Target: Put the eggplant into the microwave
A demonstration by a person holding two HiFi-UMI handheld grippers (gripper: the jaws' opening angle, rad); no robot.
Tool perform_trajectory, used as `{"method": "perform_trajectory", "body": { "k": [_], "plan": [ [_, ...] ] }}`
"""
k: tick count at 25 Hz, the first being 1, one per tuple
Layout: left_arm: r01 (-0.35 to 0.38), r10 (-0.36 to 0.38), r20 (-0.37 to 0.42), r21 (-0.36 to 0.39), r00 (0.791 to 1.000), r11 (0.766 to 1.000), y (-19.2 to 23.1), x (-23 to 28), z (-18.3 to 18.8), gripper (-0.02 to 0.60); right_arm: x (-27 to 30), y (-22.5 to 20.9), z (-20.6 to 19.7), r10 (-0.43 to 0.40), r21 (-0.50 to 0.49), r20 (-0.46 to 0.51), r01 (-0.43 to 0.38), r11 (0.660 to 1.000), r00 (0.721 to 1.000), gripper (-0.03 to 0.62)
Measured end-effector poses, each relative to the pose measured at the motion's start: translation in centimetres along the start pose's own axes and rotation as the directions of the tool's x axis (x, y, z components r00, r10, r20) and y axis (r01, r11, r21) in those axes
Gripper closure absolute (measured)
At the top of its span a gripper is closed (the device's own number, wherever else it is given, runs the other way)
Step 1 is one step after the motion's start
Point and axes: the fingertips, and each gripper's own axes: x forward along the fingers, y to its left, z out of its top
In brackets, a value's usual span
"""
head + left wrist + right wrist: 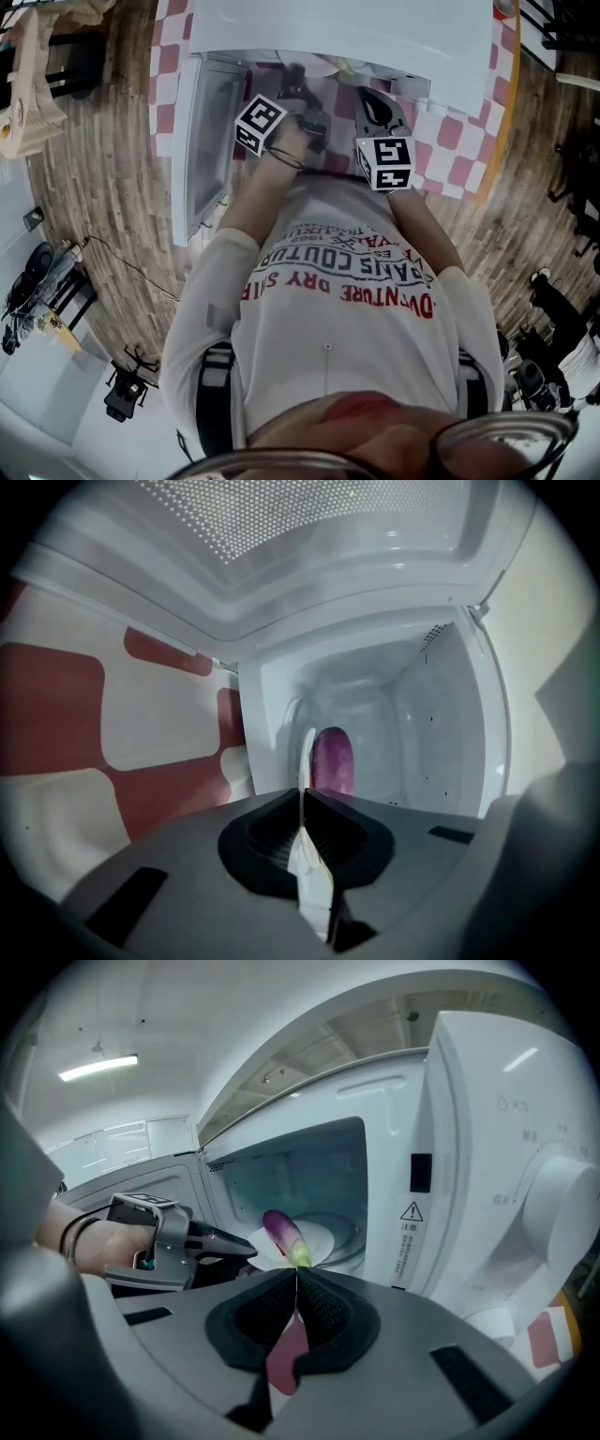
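Observation:
The purple eggplant (pixel 284 1235) with a green stem end lies on a white plate (pixel 322 1238) at the mouth of the white microwave (pixel 487 1147), partly inside the cavity. My left gripper (pixel 242 1247) is shut on the near rim of that plate (pixel 307 761); in the left gripper view the eggplant (pixel 333 759) shows just beyond the jaws (pixel 302 794). My right gripper (pixel 297 1274) hovers in front of the opening, shut with nothing in it. In the head view, the left gripper (pixel 314 127) and right gripper (pixel 375 108) both point at the microwave (pixel 375 37).
The microwave door (pixel 202 141) stands swung open to the left. The control panel with a round dial (pixel 562 1194) is right of the opening. The oven sits on a red-and-white checked cloth (pixel 450 131). Wooden floor and a chair (pixel 28 84) lie left.

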Motion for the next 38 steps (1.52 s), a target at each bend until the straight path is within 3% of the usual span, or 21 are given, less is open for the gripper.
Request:
{"method": "perform_trajectory", "body": {
  "k": [12,20,22,24,26,32,35,38],
  "plan": [
    [-0.05,0.05,0.001,0.028,0.999,0.998,0.2,1.3,0.5,0.545,0.0,0.2,-1.1,-0.009,0.02,-0.012,0.009,1.0,1.0,0.568],
    [-0.092,0.093,-0.007,0.128,0.996,0.988,-0.1,1.4,0.6,0.545,-0.6,-0.1,-2.2,-0.018,0.032,-0.033,0.019,0.999,0.999,0.568],
    [-0.11,0.111,0.0,0.099,0.994,0.989,0.2,1.4,0.6,0.543,-0.7,0.1,-2.1,-0.014,0.028,-0.034,0.015,0.999,0.999,0.568],
    [-0.129,0.129,0.006,0.039,0.992,0.991,0.8,1.3,0.6,0.448,-0.8,0.1,-2.1,-0.008,0.024,-0.035,0.009,1.0,0.999,0.568],
    [-0.122,0.121,0.005,0.025,0.993,0.992,0.9,1.2,0.6,0.438,-1.0,0.1,-2.0,-0.008,0.018,-0.036,0.009,1.0,0.999,0.568],
    [-0.105,0.105,0.007,0.075,0.994,0.992,0.2,0.6,1.1,0.404,-1.4,-0.3,-1.4,-0.026,0.009,-0.031,0.026,1.0,0.999,0.568],
    [-0.122,0.119,0.031,0.149,0.992,0.981,-0.4,-0.4,1.6,0.406,-1.4,-0.2,-1.0,-0.024,0.006,-0.022,0.024,1.0,0.999,0.568],
    [-0.123,0.117,0.039,0.231,0.992,0.965,-1.3,-1.8,1.8,0.463,-1.5,0.2,-0.5,-0.018,0.003,-0.011,0.018,1.0,1.0,0.568]
  ]
}}
